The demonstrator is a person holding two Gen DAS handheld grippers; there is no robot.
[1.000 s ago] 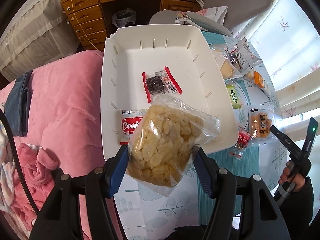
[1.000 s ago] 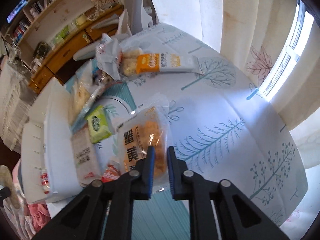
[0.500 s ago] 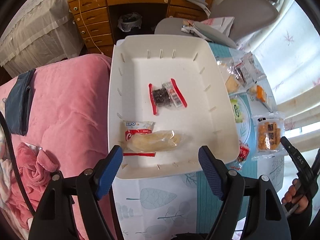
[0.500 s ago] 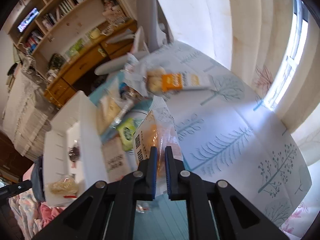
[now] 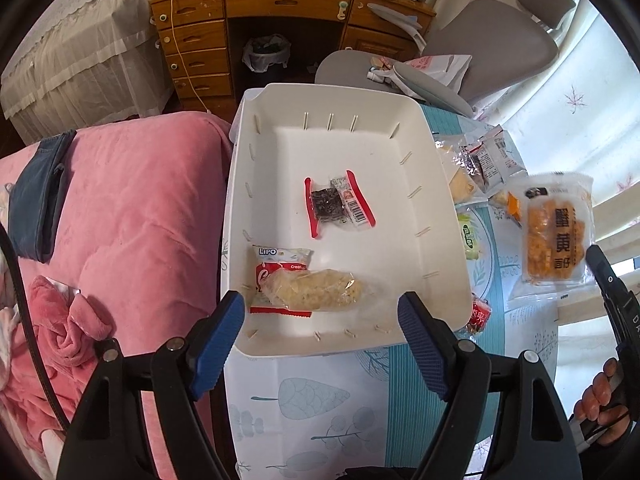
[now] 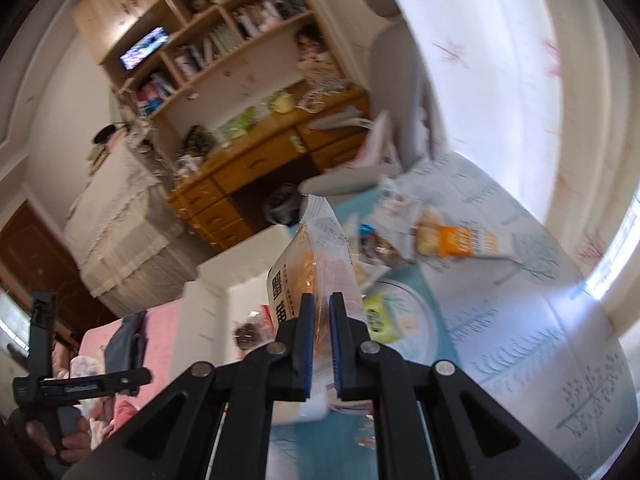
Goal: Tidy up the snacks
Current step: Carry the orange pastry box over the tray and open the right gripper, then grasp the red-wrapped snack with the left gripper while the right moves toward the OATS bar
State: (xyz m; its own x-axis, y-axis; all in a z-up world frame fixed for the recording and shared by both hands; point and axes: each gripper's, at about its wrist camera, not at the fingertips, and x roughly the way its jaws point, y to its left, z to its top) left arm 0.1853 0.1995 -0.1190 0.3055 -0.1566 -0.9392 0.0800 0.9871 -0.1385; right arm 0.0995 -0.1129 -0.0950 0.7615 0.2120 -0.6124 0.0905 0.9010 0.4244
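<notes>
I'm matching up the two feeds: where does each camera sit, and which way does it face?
Left wrist: on the open left tool, looking steeply down into the white bin; a hand shows at right.
Right wrist: on the right tool, shut on the orange snack pack, facing the desk.
Shared: bin, orange snack pack, each other's tool.

Left wrist cam looks steeply down, hovering fairly close over the white bin [image 5: 424, 168] at the edge of the desk [image 5: 320, 400], pink bed [image 5: 132, 208] alongside. Right wrist cam sits lower and tilted, looking across the desk [image 6: 540, 320] toward the bookshelf [image 6: 224, 40]. Both catch the bin [image 6: 208, 292], the wooden drawers [image 5: 192, 44] and the grey chair [image 5: 492, 44].
</notes>
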